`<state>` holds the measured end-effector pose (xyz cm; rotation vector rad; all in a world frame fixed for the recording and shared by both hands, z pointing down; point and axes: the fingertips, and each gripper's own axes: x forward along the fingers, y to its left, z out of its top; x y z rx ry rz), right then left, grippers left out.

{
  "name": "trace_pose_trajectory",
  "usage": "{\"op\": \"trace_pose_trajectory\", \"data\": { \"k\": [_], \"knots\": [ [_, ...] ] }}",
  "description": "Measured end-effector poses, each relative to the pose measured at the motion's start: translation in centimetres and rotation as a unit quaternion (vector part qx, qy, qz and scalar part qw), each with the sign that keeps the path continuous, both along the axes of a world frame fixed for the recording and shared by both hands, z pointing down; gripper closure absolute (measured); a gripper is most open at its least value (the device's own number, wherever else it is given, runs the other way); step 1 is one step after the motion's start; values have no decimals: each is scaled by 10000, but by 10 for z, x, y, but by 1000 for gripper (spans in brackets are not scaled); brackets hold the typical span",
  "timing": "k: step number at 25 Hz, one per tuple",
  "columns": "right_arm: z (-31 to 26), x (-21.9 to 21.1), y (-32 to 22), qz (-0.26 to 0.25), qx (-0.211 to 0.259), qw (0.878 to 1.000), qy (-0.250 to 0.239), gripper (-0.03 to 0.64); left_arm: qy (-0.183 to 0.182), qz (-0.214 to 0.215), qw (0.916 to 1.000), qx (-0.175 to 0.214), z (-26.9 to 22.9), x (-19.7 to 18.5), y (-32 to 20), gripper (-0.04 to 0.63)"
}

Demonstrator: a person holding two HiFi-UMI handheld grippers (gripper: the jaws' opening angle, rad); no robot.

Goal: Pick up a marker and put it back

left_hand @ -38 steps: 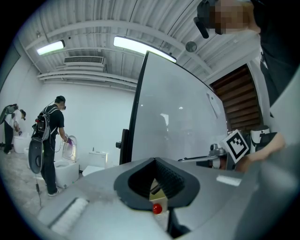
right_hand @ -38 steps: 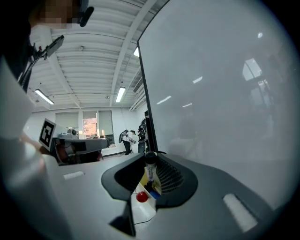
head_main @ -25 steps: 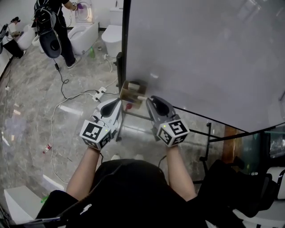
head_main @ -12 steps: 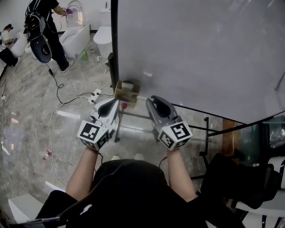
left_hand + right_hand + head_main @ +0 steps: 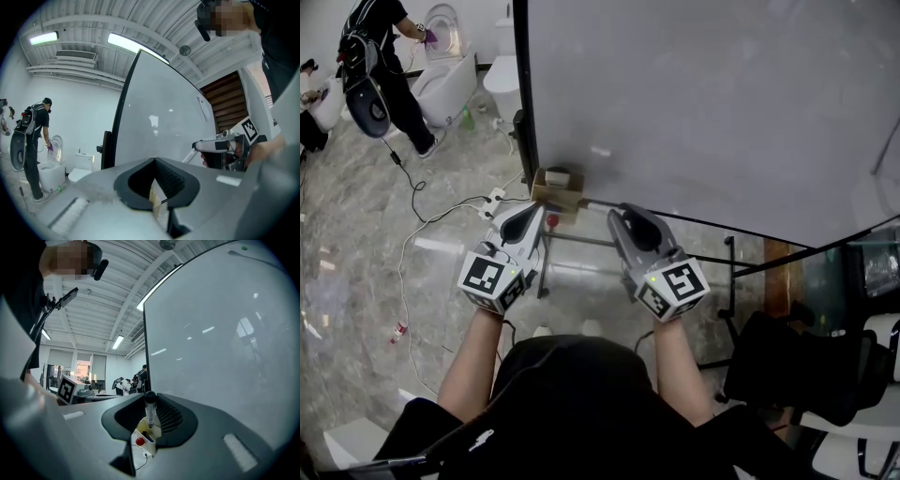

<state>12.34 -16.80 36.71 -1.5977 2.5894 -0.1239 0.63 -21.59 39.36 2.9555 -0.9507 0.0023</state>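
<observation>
A white marker with a black cap [image 5: 150,412] stands upright between the jaws of my right gripper [image 5: 150,401], which is shut on it. From the left gripper view the same marker [image 5: 189,157] pokes out of the right gripper [image 5: 220,146] towards the whiteboard. A small wooden tray [image 5: 555,187] hangs on the whiteboard's [image 5: 703,103] lower left corner. In the head view my right gripper [image 5: 625,217] sits just right of the tray. My left gripper [image 5: 530,217] is below and left of the tray, jaws together and empty.
The whiteboard's metal stand [image 5: 581,242] runs under both grippers. Cables and a power strip [image 5: 494,199] lie on the marble floor. A person with a backpack [image 5: 370,66] stands by toilets [image 5: 445,80] at the far left. A black chair [image 5: 797,370] is at the right.
The view has swung, so board and tray sit further left and higher. Both grippers have drifted slightly right relative to the tray. The marker stays in the right gripper.
</observation>
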Motion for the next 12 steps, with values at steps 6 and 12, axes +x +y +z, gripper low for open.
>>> {"op": "trace_pose_trajectory", "data": {
  "k": [6,12],
  "knots": [
    [-3,5,8,62,45,10000,-36,535,127,-29,9999,-53,0,4,0,589],
    [-6,5,14,84,76,9999,-54,535,55,14,10000,-3,2,4,1,589]
  ]
}}
